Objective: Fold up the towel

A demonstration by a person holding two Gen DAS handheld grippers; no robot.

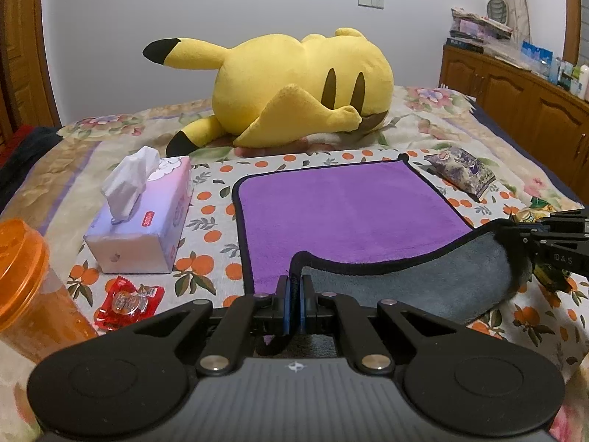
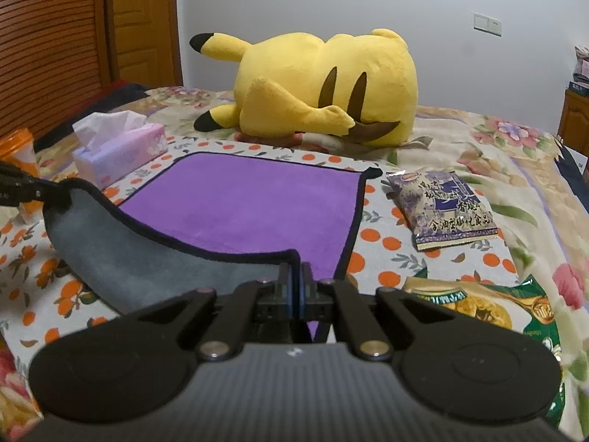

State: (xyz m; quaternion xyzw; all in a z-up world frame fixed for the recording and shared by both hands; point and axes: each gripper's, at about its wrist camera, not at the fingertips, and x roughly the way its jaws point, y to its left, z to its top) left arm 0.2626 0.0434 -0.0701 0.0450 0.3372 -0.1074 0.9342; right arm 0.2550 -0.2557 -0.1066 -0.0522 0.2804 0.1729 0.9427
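A purple towel [image 1: 342, 213] with a black hem and grey underside lies on an orange-print cloth on the bed; it also shows in the right wrist view [image 2: 243, 210]. My left gripper [image 1: 294, 287] is shut on the towel's near left corner. My right gripper [image 2: 295, 276] is shut on the near right corner, and it shows at the right edge of the left wrist view [image 1: 522, 235]. The near edge is lifted between them and turned up, showing the grey underside [image 1: 423, 287]. The far half lies flat.
A yellow plush toy [image 1: 294, 88] lies behind the towel. A tissue box [image 1: 143, 217], an orange-lidded cup [image 1: 25, 276] and a red candy wrapper [image 1: 127, 304] are to the left. A purple snack bag [image 2: 441, 206] and a green snack bag [image 2: 489, 305] are to the right.
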